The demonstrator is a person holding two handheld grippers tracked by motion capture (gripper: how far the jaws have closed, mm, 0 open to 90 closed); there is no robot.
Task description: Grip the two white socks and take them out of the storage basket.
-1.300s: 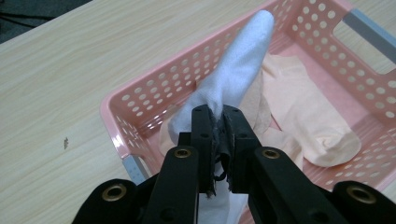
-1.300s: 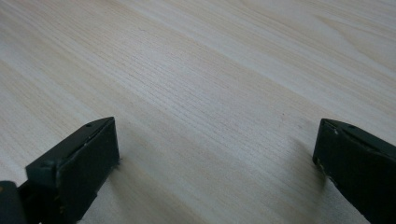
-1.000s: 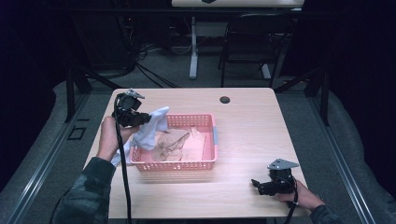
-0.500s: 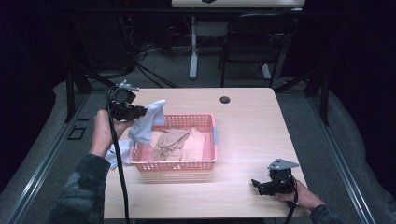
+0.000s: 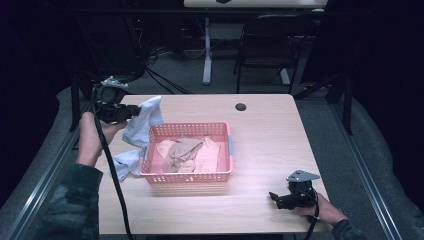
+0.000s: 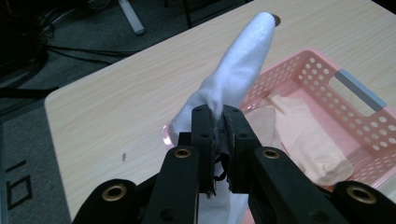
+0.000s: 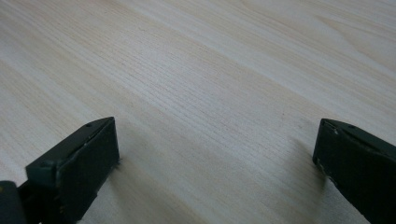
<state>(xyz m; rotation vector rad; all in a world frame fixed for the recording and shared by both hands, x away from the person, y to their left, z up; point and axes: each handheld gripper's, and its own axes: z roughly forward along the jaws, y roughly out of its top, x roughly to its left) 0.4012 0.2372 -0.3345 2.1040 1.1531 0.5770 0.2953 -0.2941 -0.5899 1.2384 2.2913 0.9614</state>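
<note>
A: Right, what have you got in your left gripper (image 5: 134, 111)?

B: Its jaws are clamped tight on a white cloth (image 5: 142, 125). From the left gripper (image 6: 218, 135) view, you can see the fabric pinched between the two black jaws, with one end of the cloth (image 6: 238, 70) standing up past them like a cone.

A: And where does the cloth sit against the basket (image 5: 187, 176)?

B: You are holding it up over the tabletop (image 5: 270, 130), at the basket's left end. Seen from above, the upper part of the cloth stands in the air beside the gripper, and the lower part hangs down outside the basket's left wall, ending in a crumpled bit on the tabletop near the front left corner.

A: What lies in the basket?

B: Beige cloths (image 5: 182, 152), rumpled, spread over its floor. The left gripper view shows them too (image 6: 299, 135), inside the pink basket (image 6: 327, 74) with its grey handle strip (image 6: 359, 91).

A: Your right gripper (image 5: 275, 197)?

B: It rests low at the front right of the tabletop, well apart from the basket, pointing left. Its jaws stand wide with nothing between them; the right gripper (image 7: 215, 154) view looks along them at bare wood grain (image 7: 210, 70).

A: Anything else on the tabletop?

B: A small dark round thing (image 5: 241, 106) near the far edge; what it is you cannot tell.
</note>
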